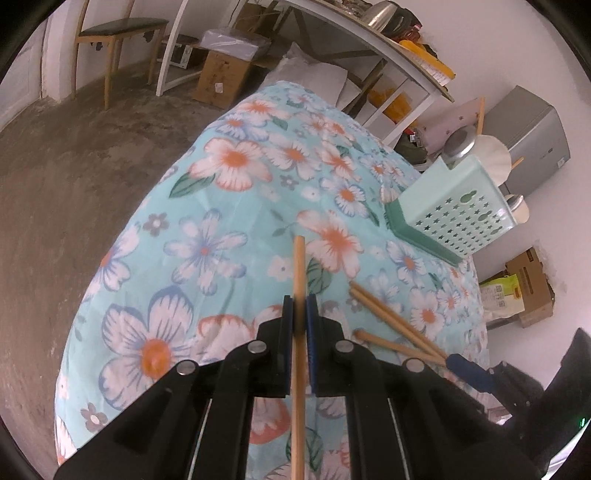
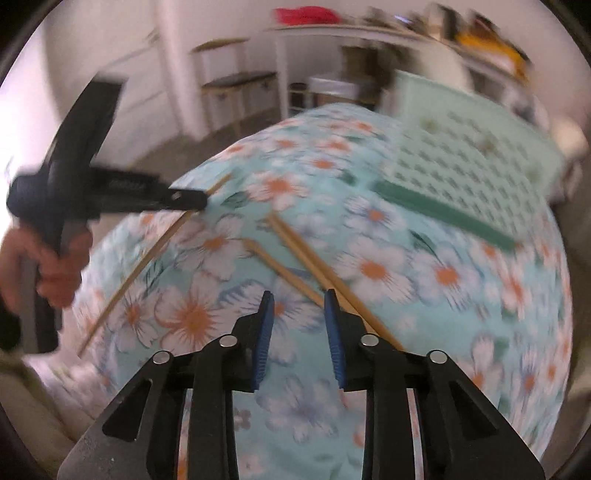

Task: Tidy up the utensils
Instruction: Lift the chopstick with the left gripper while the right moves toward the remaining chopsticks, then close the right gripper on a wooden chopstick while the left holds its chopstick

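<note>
The left gripper is clenched on a single wooden chopstick, which runs lengthwise between its blue pads and sticks out past the tips over the flowered tablecloth; in the right wrist view the same gripper shows from the side, held by a hand, with the chopstick slanting down toward the cloth. The right gripper is released, its jaws standing apart with only cloth showing between them, and its right finger lies just over the near ends of three loose chopsticks on the table. In the left wrist view those three chopsticks lie fanned out just to the right of the held one, their far ends near the right gripper's blue tip. Beyond them a pale green perforated utensil holder stands on a darker green tray, with metal-topped things and more wooden sticks rising from it. The right wrist view is blurred, so the holder is only roughly clear there. Around the table stand a white shelf, cardboard boxes, a wooden bench and a grey cabinet.
</note>
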`<action>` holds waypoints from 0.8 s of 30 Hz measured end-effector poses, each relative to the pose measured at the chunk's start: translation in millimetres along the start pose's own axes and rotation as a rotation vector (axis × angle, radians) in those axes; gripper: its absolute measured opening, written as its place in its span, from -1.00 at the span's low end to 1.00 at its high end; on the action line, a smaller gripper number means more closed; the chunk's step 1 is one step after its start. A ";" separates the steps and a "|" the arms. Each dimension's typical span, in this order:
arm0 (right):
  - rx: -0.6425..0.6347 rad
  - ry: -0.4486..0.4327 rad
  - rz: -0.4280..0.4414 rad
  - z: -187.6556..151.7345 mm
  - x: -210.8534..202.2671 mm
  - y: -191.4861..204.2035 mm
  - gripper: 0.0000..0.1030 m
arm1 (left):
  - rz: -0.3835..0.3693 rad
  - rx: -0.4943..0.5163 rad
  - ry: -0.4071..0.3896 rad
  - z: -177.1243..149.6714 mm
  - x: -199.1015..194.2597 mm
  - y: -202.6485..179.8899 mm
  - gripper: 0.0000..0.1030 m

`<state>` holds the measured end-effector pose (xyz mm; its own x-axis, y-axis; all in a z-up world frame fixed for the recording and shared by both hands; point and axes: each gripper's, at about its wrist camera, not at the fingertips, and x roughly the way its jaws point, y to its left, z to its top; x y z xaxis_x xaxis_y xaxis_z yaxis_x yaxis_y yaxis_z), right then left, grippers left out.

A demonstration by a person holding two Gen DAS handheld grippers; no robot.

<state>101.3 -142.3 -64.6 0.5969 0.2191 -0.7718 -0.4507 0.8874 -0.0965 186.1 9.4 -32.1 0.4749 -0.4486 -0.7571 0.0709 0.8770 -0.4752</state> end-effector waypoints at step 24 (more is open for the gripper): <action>0.011 -0.018 0.082 22.2 21.0 -20.3 -0.91 | -0.020 -0.029 0.021 -3.6 6.3 13.4 -0.88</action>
<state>137.7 -146.7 -64.9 0.5703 0.2984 -0.7653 -0.4912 0.8706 -0.0266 186.8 17.7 -44.9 0.4548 -0.4697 -0.7567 0.0543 0.8627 -0.5028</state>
